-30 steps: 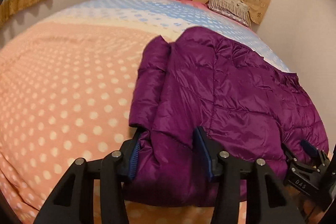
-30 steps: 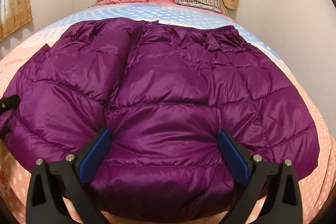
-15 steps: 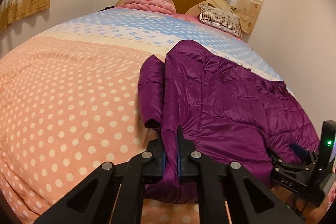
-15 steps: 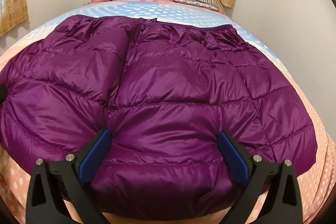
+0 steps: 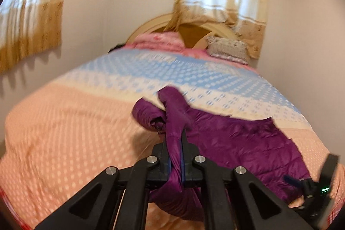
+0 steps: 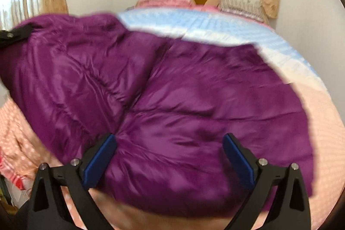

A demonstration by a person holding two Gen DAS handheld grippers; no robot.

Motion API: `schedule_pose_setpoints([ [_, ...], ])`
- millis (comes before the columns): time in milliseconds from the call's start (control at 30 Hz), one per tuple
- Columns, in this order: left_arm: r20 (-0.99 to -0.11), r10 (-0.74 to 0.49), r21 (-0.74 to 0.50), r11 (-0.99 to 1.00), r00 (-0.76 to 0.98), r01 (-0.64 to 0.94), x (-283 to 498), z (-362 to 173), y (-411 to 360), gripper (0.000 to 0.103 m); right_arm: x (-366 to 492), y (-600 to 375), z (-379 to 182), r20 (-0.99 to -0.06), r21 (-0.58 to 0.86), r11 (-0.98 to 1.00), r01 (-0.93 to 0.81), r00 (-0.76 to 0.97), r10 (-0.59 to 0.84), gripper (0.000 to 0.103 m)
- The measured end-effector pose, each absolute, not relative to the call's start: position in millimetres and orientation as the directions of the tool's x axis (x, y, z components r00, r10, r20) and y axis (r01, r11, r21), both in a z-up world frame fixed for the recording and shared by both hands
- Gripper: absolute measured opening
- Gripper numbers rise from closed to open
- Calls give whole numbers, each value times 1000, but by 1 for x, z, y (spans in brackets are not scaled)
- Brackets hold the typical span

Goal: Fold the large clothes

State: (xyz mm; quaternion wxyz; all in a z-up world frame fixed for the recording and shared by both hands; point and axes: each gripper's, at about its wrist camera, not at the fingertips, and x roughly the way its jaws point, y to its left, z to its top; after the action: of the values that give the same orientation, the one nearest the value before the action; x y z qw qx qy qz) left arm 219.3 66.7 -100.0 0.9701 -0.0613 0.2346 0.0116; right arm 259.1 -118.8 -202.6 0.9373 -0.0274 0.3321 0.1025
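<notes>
We are pinching the purple jacket (image 5: 248, 143) edge with our left gripper (image 5: 176, 156), pads clamped tight on a fold, cloth hanging below them. Our right gripper (image 6: 169, 156) is standing wide, jacket hem bulging between its blue pads (image 6: 100, 162); we can't tell if they are pressing. The jacket is lying on the dotted bedspread (image 5: 64, 133): shiny, quilted, puffy. Both views are blurring.

A down jacket (image 6: 183, 100) lies on the bed (image 5: 64, 133), toward its right side. Behind it, at the headboard (image 5: 194, 33), a folded blanket (image 5: 159, 41) sits left of a pillow (image 5: 228, 49).
</notes>
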Motion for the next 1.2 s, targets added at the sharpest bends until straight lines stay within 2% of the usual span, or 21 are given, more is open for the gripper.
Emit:
schedule_pose_setpoints([
  [67,-425,-37,-72,997,904,7,222,-87,37,4,250,-163,-186,-597,37,990,-136,792,131,102],
  [167,-393,-124,-10,991,911,130,229,-74,-22,4,250,-234,-177,-582,20,998,52,813,-31,102],
  [233,-382,-182,40,976,906,213,236,-72,-69,4,249,-287,-182,-594,57,980,190,796,-120,102],
  [333,-377,-252,135,937,891,322,241,-82,-137,4,242,-344,-194,-619,150,936,318,769,-162,102],
  [467,-443,-315,203,876,839,436,249,-118,-207,4,231,-365,-220,-646,181,913,367,744,-171,102],
  [633,-552,-316,302,787,772,538,252,-184,-264,4,233,-367,-235,-672,195,911,364,726,-146,102],
  [800,-527,-291,413,733,798,540,238,-202,-275,10,231,-377,-243,-680,203,903,379,718,-149,102],
  [867,-523,-315,420,713,792,562,227,-193,-274,20,228,-377,-244,-674,188,904,383,720,-165,102],
  [900,-519,-324,420,709,791,567,227,-188,-272,33,228,-376,-243,-676,182,907,381,718,-166,102],
  [933,-511,-335,419,707,792,570,221,-179,-271,52,226,-376,-243,-676,182,906,382,718,-167,102],
  [967,-489,-341,424,711,803,561,212,-169,-269,63,224,-376,-242,-678,182,905,385,716,-169,102],
  [1000,-456,-362,428,712,813,557,201,-159,-265,81,227,-378,-243,-680,180,904,388,713,-171,102],
  [1033,-420,-387,433,709,821,556,190,-149,-261,89,227,-380,-242,-681,175,901,397,709,-180,102],
  [1100,-380,-404,445,709,832,547,177,-134,-255,91,227,-384,-234,-679,171,895,411,707,-195,102],
  [1200,-344,-369,448,743,863,497,176,-116,-229,92,228,-384,-215,-659,154,896,417,719,-222,95],
])
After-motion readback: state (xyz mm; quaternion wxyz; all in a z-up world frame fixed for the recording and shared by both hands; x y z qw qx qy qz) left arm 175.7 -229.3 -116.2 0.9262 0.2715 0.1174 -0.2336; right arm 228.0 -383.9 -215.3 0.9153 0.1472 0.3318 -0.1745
